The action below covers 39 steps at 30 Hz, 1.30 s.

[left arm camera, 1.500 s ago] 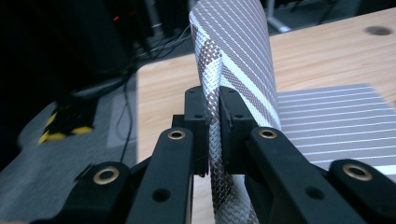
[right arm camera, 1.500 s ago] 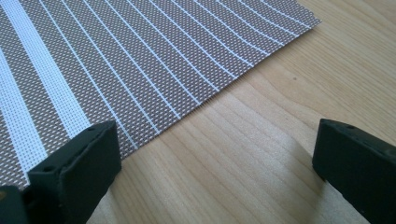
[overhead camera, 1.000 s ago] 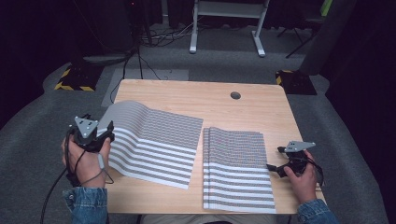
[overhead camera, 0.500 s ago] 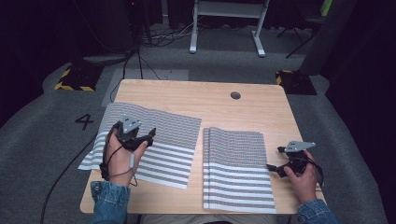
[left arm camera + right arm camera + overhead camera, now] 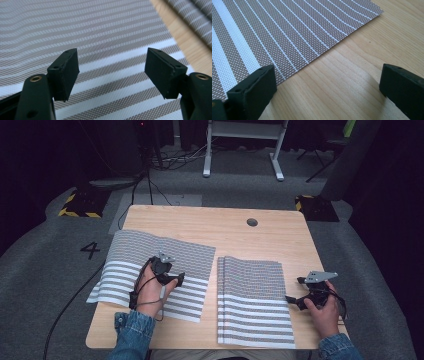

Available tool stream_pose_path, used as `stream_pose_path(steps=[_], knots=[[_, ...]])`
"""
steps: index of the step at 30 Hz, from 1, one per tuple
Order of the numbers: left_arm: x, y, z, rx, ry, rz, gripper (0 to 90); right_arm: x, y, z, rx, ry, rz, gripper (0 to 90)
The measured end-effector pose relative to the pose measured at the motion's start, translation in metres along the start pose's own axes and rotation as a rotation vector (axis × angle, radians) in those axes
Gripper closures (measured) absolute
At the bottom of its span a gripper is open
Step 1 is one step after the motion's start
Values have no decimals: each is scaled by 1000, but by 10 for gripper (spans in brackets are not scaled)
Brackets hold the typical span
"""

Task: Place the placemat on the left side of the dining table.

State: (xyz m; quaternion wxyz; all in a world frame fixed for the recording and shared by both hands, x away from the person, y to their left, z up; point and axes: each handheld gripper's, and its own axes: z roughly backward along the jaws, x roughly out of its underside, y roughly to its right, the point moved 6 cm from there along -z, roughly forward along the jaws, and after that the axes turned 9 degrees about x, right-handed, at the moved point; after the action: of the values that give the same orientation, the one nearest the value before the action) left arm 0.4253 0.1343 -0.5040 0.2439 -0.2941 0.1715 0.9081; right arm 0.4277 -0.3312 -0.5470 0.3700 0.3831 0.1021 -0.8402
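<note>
The right mat (image 5: 254,301) lies folded on the counter (image 5: 210,222). The left mat (image 5: 127,260) is flat, not folded yet. Left tongs (image 5: 170,277) hover spread over it. Right tongs (image 5: 295,292) wait spread beside the folded mat.

The mats (image 5: 105,37) were coarse woven mesh, matt; the table (image 5: 352,75) beside them was smooth, pale wood.

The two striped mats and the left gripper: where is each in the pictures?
left mat (image 5: 130,257): high view, its far striped part.
right mat (image 5: 252,320): high view, its near white-striped part.
left gripper (image 5: 111,68): left gripper view, midway between its open jaws.
</note>
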Motion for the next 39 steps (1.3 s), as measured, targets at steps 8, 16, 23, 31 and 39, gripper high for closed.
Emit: stream_pose_path(steps=[8,16,23,31,39], knots=[[15,8,-28,9,-131,-22,259,0,0,0,0,0,0,12],[11,10,-30,3,-191,-17,220,0,0,0,0,0,1,12],[4,9,-32,-11,-251,-17,231,0,0,0,0,0,0,12],[2,-3,-28,-27,-176,-6,491,0,0,0,-1,-1,-1,12],[4,-16,-23,-14,-52,-21,862,0,0,0,0,0,0,12]])
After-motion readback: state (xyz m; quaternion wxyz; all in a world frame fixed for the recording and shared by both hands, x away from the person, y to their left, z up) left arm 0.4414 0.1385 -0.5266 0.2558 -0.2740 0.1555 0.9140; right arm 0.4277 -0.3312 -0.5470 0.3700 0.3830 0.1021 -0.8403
